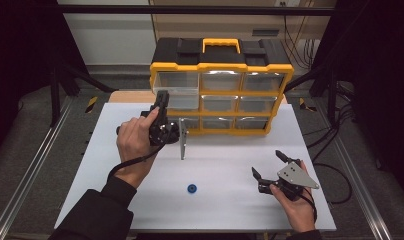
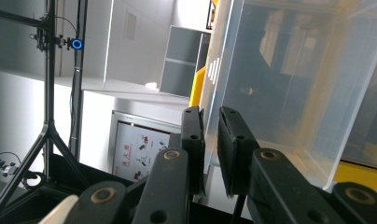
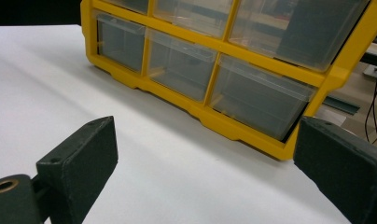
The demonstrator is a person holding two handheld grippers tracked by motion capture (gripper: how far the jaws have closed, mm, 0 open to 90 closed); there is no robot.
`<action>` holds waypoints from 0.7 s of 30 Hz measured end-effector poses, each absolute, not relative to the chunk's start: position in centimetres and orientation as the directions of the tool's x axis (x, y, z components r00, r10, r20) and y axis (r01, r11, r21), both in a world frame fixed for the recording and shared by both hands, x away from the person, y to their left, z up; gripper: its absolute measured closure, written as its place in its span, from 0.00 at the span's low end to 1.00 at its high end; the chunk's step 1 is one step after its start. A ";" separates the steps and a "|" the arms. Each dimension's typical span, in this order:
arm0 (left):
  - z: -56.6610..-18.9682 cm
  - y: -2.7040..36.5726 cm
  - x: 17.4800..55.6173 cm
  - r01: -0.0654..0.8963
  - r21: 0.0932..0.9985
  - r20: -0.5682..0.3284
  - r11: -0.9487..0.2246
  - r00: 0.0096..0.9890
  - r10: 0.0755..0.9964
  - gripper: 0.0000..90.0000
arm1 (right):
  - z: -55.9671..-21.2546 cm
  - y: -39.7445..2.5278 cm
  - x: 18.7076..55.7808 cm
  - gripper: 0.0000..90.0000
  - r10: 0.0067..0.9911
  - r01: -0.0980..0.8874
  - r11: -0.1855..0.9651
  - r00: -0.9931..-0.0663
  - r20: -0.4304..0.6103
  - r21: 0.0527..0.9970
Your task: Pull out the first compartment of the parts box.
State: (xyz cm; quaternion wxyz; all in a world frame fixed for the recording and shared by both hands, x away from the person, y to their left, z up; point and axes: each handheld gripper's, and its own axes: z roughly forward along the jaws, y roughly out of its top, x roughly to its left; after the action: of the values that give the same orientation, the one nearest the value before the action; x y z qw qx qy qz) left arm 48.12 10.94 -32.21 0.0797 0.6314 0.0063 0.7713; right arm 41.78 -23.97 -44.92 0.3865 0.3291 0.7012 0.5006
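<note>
A yellow and black organizer [image 1: 221, 65] with clear drawers stands at the back of the white table [image 1: 230, 200]. Its top left drawer [image 1: 182, 90] is pulled out toward me. My left gripper [image 1: 162, 96] reaches up to that drawer's front, and in the left gripper view its jaws [image 2: 210, 121] are shut on the thin clear front edge of the drawer [image 2: 289, 84]. A small blue round piece [image 1: 192, 188] lies on the table near the front. My right gripper [image 1: 266, 163] rests low at the front right, open, nothing between its pads [image 3: 84, 149], and faces the organizer's lower drawers [image 3: 177, 60].
Black frame posts and metal rails flank the table on both sides. Cables [image 1: 335, 165] trail over the floor at the right. Bare white tabletop lies between the blue piece and the organizer.
</note>
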 end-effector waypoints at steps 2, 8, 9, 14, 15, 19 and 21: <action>-32.2 10.9 47.9 -0.114 0.114 0.973 -0.987 -0.188 0.134 0.89 | -44.9 -24.0 41.8 0.07 0.848 0.076 0.284 -0.485 -0.214 0.956; -32.2 10.9 47.6 -0.111 0.112 0.974 -0.987 -0.184 0.131 0.89 | -45.0 -23.9 41.8 0.07 0.847 0.076 0.284 -0.487 -0.213 0.956; -32.2 10.9 47.5 -0.111 0.113 0.974 -0.987 -0.184 0.132 0.89 | -45.0 -23.9 41.8 0.07 0.847 0.076 0.284 -0.487 -0.213 0.956; -32.2 10.8 47.2 -0.109 0.107 0.976 -0.988 -0.180 0.125 0.89 | -45.0 -23.9 41.8 0.07 0.848 0.079 0.285 -0.486 -0.213 0.955; -32.2 10.7 47.2 -0.110 0.107 0.976 -0.988 -0.180 0.126 0.88 | -45.0 -23.9 41.8 0.07 0.848 0.079 0.286 -0.485 -0.214 0.955; -32.4 10.7 47.0 -0.112 0.107 0.975 -0.988 -0.181 0.126 0.88 | -45.0 -23.9 41.8 0.07 0.848 0.080 0.285 -0.486 -0.212 0.955; -32.4 10.8 47.0 -0.111 0.108 0.976 -0.988 -0.179 0.126 0.88 | -45.0 -23.9 41.8 0.07 0.848 0.079 0.286 -0.485 -0.214 0.955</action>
State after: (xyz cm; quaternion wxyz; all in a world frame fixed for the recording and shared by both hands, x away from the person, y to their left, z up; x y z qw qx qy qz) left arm 46.95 10.76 -32.45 0.0773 0.6359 0.0061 0.7679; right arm 41.78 -23.85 -44.98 0.3856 0.3295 0.7032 0.4983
